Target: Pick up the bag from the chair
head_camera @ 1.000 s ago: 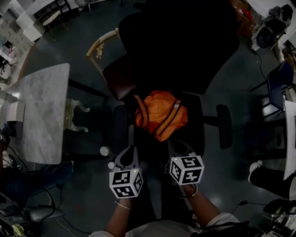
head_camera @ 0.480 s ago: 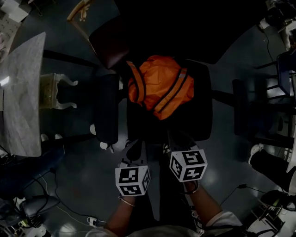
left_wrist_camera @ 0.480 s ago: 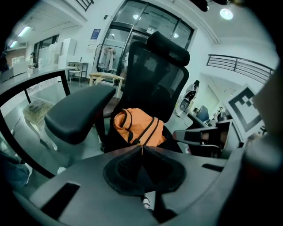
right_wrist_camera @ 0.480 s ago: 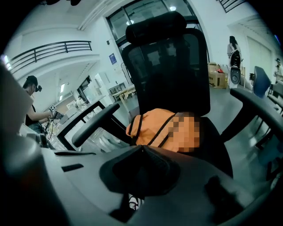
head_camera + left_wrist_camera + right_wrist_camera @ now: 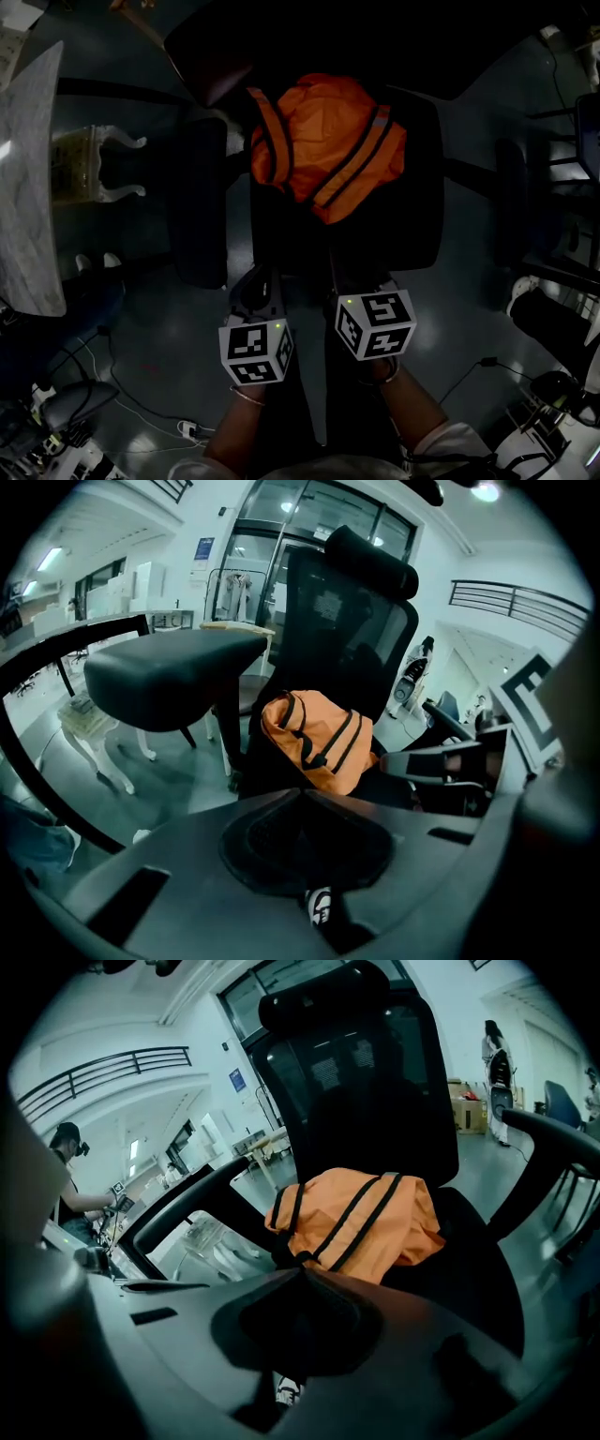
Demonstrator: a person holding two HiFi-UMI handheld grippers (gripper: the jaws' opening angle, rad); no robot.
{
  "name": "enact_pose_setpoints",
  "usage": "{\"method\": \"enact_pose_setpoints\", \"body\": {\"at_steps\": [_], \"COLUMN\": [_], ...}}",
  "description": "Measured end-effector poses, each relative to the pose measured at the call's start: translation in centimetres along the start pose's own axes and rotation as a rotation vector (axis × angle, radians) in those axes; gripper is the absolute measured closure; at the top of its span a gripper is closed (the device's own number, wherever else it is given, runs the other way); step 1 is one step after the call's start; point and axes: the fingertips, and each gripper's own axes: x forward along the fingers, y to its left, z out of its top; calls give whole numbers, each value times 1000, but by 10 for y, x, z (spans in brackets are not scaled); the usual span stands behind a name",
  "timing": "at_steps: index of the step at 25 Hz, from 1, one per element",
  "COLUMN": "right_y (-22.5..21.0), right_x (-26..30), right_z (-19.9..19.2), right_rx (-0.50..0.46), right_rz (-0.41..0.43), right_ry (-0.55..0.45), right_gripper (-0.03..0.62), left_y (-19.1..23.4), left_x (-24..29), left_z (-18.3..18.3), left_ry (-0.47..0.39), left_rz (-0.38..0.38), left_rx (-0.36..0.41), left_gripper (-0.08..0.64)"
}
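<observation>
An orange bag with black straps lies on the seat of a black office chair. Both grippers hover at the seat's front edge, just short of the bag. My left gripper is shut with nothing in it, and so is my right gripper. In the left gripper view the bag sits ahead of the shut jaws of the left gripper, against the chair's backrest. In the right gripper view the bag fills the middle, right beyond the right gripper.
The chair's armrests flank the seat. A marble table and a white carved stool stand to the left. Cables trail over the floor. A person stands far off at a desk.
The head and both grippers have moved in toward the chair, so the bag looks larger and nearer. Both grippers stayed shut and empty.
</observation>
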Motion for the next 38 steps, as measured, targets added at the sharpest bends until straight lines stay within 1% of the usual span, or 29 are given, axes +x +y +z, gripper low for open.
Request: {"method": "enact_pose_setpoints", "body": {"at_steps": [6, 10, 15, 16, 18, 26, 31, 38], "right_y": [3, 7, 8, 8, 9, 20, 26, 35], "right_x": [12, 19, 27, 28, 31, 49, 63, 81], "right_z": [4, 5, 6, 6, 5, 0, -5, -6], "right_rx": [-45, -58, -82, -84, -92, -145, -216, -363], "right_rz": [13, 37, 48, 50, 54, 72, 48, -15], "right_ry": [5, 13, 21, 23, 30, 59, 78, 108], "right_gripper": [557, 557, 554, 546, 491, 420, 388, 377], "left_y": [-1, 0, 6, 7, 9, 26, 39, 62], "left_x": [10, 11, 12, 12, 11, 8, 5, 2], "left_z": [-1, -4, -8, -10, -12, -24, -30, -39], "left_ry": [5, 14, 18, 19, 22, 30, 28, 24], "left_rz": [1, -4, 12, 15, 20, 53, 64, 84], "left_rx": [-7, -28, -46, -47, -49, -69, -95, -132], "left_gripper": [541, 541, 541, 541, 541, 541, 541, 541]}}
